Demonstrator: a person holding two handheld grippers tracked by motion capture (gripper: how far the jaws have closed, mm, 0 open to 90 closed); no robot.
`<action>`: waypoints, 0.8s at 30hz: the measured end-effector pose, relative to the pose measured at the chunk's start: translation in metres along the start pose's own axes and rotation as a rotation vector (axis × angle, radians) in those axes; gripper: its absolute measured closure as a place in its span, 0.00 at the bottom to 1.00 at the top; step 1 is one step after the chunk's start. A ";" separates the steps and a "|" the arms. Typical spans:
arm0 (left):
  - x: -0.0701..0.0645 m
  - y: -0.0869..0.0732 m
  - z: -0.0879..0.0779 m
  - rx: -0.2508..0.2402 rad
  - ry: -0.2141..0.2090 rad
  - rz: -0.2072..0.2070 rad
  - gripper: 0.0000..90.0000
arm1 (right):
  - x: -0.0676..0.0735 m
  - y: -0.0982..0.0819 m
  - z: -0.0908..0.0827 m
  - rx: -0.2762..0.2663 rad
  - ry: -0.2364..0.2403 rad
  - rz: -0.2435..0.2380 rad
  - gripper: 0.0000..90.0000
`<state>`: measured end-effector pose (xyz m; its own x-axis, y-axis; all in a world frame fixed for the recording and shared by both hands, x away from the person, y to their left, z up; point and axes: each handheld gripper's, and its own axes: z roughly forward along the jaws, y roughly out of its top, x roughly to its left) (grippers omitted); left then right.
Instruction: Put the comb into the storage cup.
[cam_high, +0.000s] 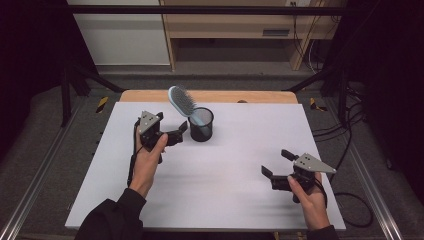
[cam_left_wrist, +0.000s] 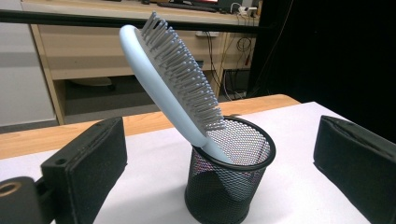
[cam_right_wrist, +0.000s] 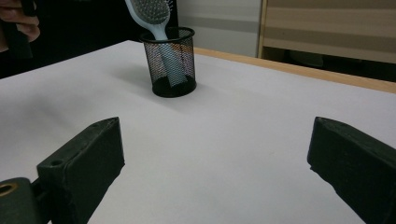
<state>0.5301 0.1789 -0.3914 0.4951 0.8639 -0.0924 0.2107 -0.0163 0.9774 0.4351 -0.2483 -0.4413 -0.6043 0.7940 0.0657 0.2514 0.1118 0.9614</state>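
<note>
A pale blue hairbrush with grey bristles stands handle-down in a black mesh cup, leaning to the left over the rim. My left gripper is open just left of the cup, its jaws wide apart and holding nothing. My right gripper is open near the table's front right, well away from the cup, with nothing between its jaws.
The white table top has a wooden strip along its far edge. Behind it stand a wooden shelf unit and a black frame bar. Cables hang at the right.
</note>
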 end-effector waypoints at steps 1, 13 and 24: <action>0.000 0.000 -0.001 -0.001 0.001 0.002 0.03 | 0.000 0.000 0.000 -0.002 0.000 0.002 0.04; 0.002 0.007 -0.023 -0.042 -0.015 0.007 0.03 | 0.000 0.000 -0.001 -0.020 0.019 0.021 0.03; 0.007 0.007 -0.046 -0.050 0.001 0.081 0.02 | 0.000 0.000 0.000 -0.020 0.019 0.020 0.03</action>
<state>0.4963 0.2077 -0.3767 0.5079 0.8614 -0.0126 0.1280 -0.0611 0.9899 0.4347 -0.2486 -0.4414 -0.6134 0.7847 0.0894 0.2484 0.0842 0.9650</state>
